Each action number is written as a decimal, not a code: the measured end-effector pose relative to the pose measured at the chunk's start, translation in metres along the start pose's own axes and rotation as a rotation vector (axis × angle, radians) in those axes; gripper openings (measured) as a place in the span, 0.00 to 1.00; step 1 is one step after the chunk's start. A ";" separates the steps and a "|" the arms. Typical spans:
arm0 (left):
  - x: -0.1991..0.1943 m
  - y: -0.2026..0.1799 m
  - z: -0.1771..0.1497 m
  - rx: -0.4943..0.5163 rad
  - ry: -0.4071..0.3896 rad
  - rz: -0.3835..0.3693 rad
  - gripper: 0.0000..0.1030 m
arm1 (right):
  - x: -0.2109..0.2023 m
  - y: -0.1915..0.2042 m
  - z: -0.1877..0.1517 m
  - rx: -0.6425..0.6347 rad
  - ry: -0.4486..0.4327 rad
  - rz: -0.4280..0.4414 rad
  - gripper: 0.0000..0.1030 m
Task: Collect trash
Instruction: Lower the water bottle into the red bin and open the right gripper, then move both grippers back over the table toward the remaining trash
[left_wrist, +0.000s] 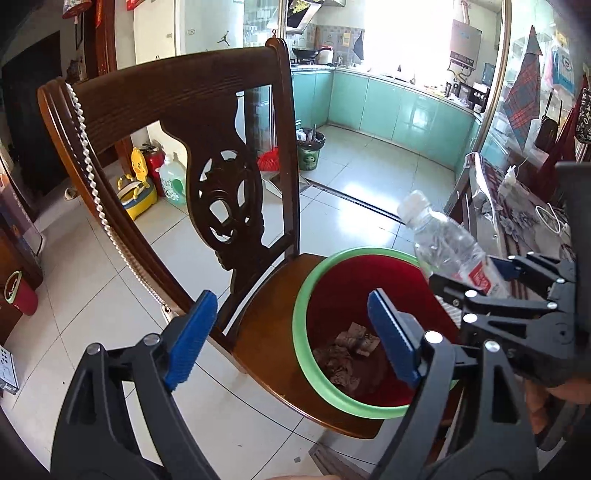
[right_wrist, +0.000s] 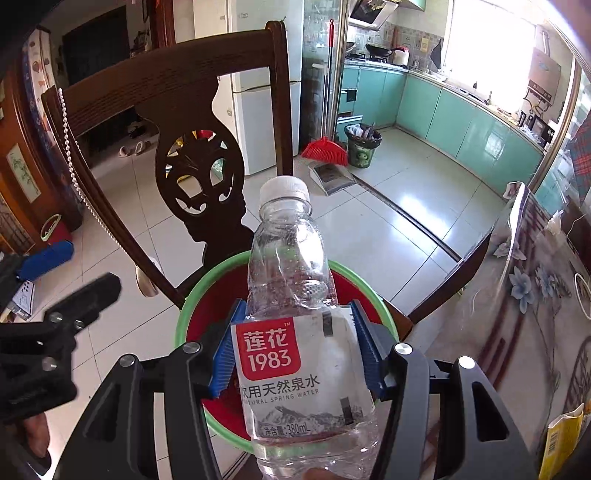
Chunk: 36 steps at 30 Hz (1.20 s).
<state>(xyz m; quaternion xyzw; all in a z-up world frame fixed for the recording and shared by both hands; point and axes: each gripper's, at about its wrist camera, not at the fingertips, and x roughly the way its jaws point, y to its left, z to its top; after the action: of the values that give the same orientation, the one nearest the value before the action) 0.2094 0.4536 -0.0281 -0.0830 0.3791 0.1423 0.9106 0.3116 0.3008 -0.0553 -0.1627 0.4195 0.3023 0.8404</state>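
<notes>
A red bin with a green rim (left_wrist: 301, 295) stands on a wooden chair seat (left_wrist: 273, 325), with crumpled paper (left_wrist: 351, 350) inside. My right gripper (right_wrist: 295, 354) is shut on a clear plastic water bottle (right_wrist: 291, 295) with a white cap and a red and white label, held over the bin (right_wrist: 184, 314). In the left wrist view the bottle (left_wrist: 443, 243) sits above the bin's right rim, gripped by the right gripper (left_wrist: 491, 273). My left gripper (left_wrist: 291, 336) is open and empty, in front of the bin's near left side.
The dark carved chair back (left_wrist: 218, 184) with a hanging bead string (left_wrist: 96, 192) rises behind the bin. A table with a floral cover (right_wrist: 535, 295) is on the right. Tiled floor, a red broom (right_wrist: 325, 151) and a second bin (right_wrist: 362, 147) lie toward the kitchen.
</notes>
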 end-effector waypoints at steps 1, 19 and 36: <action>-0.005 0.001 0.001 0.005 -0.006 0.001 0.79 | -0.001 0.000 -0.002 0.004 -0.004 -0.001 0.69; -0.137 -0.091 0.034 0.124 -0.159 -0.173 0.85 | -0.184 -0.062 -0.055 0.084 -0.182 -0.158 0.86; -0.217 -0.303 -0.060 0.389 -0.070 -0.421 0.96 | -0.361 -0.207 -0.258 0.364 -0.190 -0.435 0.94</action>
<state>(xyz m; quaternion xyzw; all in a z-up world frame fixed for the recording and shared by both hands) 0.1213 0.1090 0.0984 0.0215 0.3420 -0.1227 0.9314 0.1203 -0.1274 0.0850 -0.0663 0.3415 0.0487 0.9363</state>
